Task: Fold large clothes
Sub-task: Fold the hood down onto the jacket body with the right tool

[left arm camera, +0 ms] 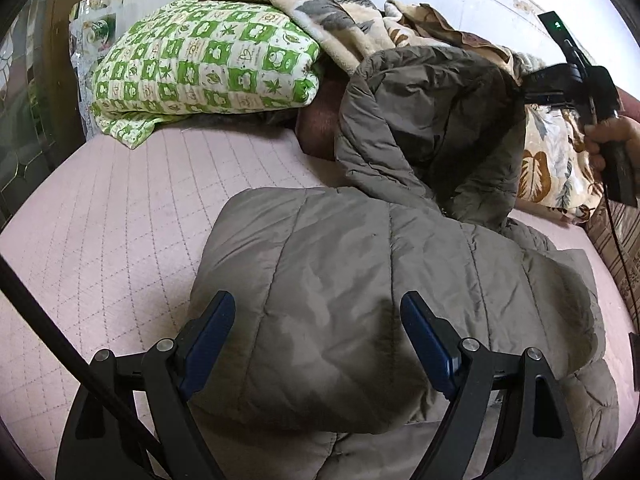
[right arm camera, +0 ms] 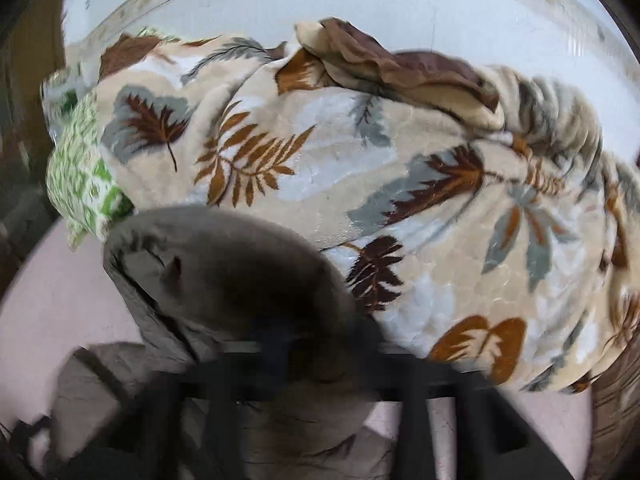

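Observation:
A grey-olive quilted puffer jacket (left arm camera: 360,264) lies on the pink quilted bed (left arm camera: 120,208). My left gripper (left arm camera: 318,316) is open just above the jacket's folded near part, its blue pads on either side. My right gripper (left arm camera: 528,94) is shut on the jacket's far part and holds it lifted off the bed at the right. In the blurred right wrist view the gripped jacket cloth (right arm camera: 232,276) bulges up in front of the fingers, which hides their tips.
A green-and-white patterned quilt (left arm camera: 208,64) and a beige leaf-print blanket (right arm camera: 360,184) are piled at the head of the bed, behind the jacket. A white wall lies behind. A striped bed side shows at the right edge (left arm camera: 616,240).

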`<state>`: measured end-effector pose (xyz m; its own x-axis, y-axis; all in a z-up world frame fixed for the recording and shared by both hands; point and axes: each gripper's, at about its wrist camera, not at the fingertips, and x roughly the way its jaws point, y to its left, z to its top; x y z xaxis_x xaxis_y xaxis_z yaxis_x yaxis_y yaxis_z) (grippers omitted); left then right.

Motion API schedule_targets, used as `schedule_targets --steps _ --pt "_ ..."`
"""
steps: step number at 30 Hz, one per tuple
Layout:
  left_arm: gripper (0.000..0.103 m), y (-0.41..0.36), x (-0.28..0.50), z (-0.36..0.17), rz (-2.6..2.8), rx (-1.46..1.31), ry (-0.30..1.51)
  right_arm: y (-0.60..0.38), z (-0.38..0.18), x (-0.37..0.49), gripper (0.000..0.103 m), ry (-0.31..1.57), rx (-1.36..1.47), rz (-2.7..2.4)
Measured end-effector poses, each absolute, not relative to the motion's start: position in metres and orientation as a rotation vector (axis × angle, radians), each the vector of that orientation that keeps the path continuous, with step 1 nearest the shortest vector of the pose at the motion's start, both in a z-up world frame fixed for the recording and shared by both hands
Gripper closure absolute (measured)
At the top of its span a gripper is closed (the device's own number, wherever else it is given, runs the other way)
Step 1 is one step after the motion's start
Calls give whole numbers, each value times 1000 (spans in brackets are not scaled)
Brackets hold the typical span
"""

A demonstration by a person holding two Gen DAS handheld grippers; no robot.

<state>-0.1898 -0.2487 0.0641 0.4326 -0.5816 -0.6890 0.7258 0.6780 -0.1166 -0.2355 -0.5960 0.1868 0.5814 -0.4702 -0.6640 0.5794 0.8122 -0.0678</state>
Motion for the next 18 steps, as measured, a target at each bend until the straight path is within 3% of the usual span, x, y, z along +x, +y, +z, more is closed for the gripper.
schedule_targets --steps 13,18 --pt "19 -236 -196 78 -815 181 739 -486 224 -345 96 554 126 -585" --pt "19 -223 -191 83 -806 138 743 -434 210 -403 96 536 147 -552"
